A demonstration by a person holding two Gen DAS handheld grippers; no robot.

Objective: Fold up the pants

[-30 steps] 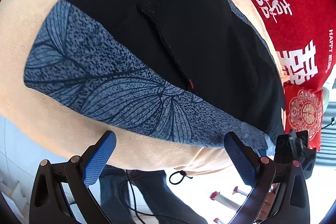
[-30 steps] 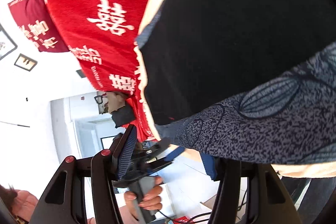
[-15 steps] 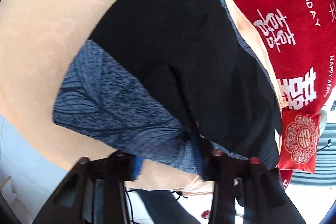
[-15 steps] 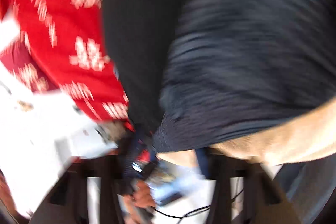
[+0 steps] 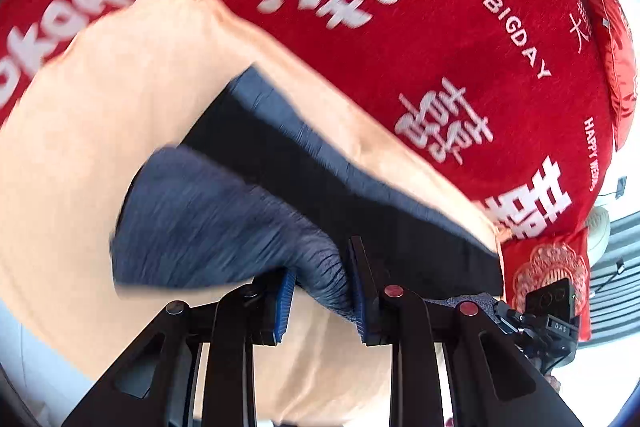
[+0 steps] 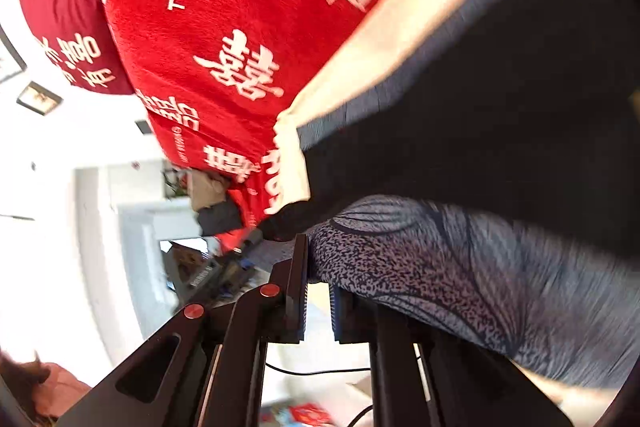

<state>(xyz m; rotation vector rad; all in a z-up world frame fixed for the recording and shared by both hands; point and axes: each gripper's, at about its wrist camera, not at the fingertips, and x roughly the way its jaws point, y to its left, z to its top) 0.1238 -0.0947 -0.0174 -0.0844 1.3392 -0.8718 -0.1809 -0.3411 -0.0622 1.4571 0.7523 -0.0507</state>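
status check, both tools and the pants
Left tool shut on pants patterned hem. Right tool opening, hem between its pads. Nothing in the way on the peach sheet.

A bedroom in a home, dressed for a wedding

A red bedspread (image 5: 460, 39) printed with white double-happiness characters and "THE BIGDAY" covered the bed, a matching red cushion (image 5: 548, 279) lay at its edge, and framed pictures (image 6: 39, 98) hung on the white wall (image 6: 48, 155).
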